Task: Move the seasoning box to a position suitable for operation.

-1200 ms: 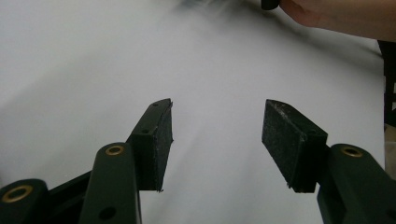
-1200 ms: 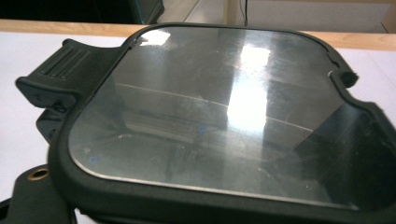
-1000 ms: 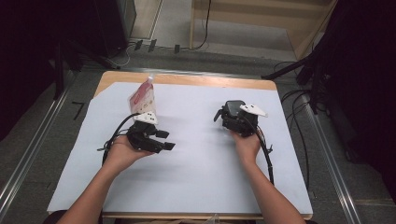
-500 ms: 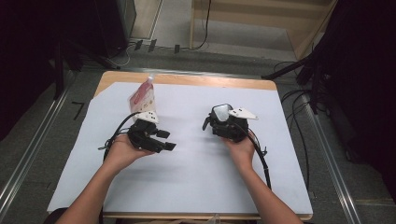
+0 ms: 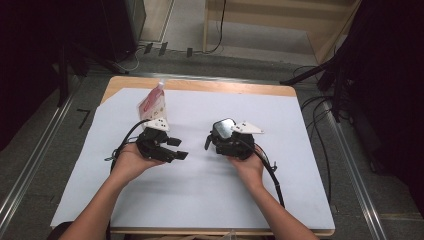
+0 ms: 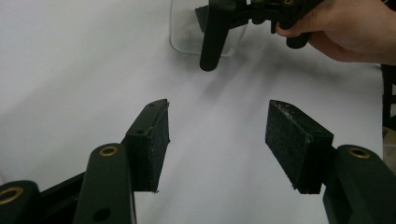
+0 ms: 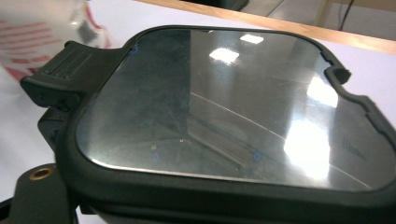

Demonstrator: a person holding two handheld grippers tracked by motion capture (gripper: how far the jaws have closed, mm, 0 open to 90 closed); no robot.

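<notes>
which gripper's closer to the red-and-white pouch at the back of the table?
Left. The left gripper sits just in front of the pouch, jaws open and empty. The right gripper, holding a dark-rimmed lid, is farther off to the pouch's right.

No readable text, brand, number or sign anywhere. The pouch [image 5: 151,104], upper left of the sheet in the high view, has red print on white, but it's too small to make out; in the right gripper view it sits upper left, blurred, w/ red stripes (no letters come through). The lid [image 7: 233,112] w/ a clear pane and black rim has a faint raised mark on the rim at the right edge of that frame, illegible. The ridged tab at its left is just grooves, not lettering. Left gripper view: nothing printed on what's visible.
</notes>
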